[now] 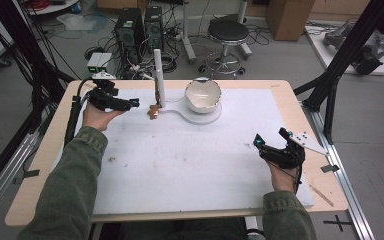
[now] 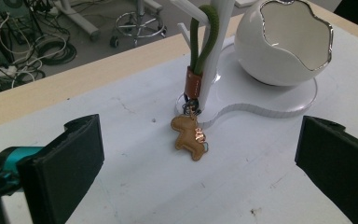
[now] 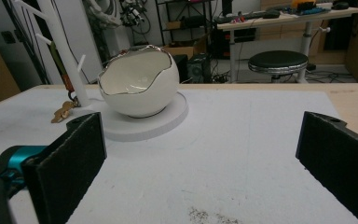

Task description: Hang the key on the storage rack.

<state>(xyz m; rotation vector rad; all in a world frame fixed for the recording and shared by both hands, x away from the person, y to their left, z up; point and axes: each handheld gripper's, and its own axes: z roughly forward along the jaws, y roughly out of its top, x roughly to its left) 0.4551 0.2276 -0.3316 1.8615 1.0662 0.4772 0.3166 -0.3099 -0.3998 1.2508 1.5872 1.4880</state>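
Note:
A white peg stand (image 1: 158,75) rises at the back of the white mat. A green strap (image 2: 200,42) hangs from one of its pegs, joined by a brown leather band to a tan horse charm (image 2: 189,136) that rests on the mat by the stand's foot. A white egg-shaped bowl (image 1: 203,94) sits on the stand's round white base (image 1: 207,118). My left gripper (image 1: 132,103) is open and empty, a short way left of the charm and pointing at it. Far off at the mat's right side, my right gripper (image 1: 270,137) is also open and empty, facing the bowl (image 3: 140,84).
The white mat (image 1: 190,160) covers most of the wooden table (image 1: 40,165). Black frame posts (image 1: 347,45) stand at both sides. Beyond the far edge are a stool (image 1: 227,35), computer towers (image 1: 130,30) and cables on the floor.

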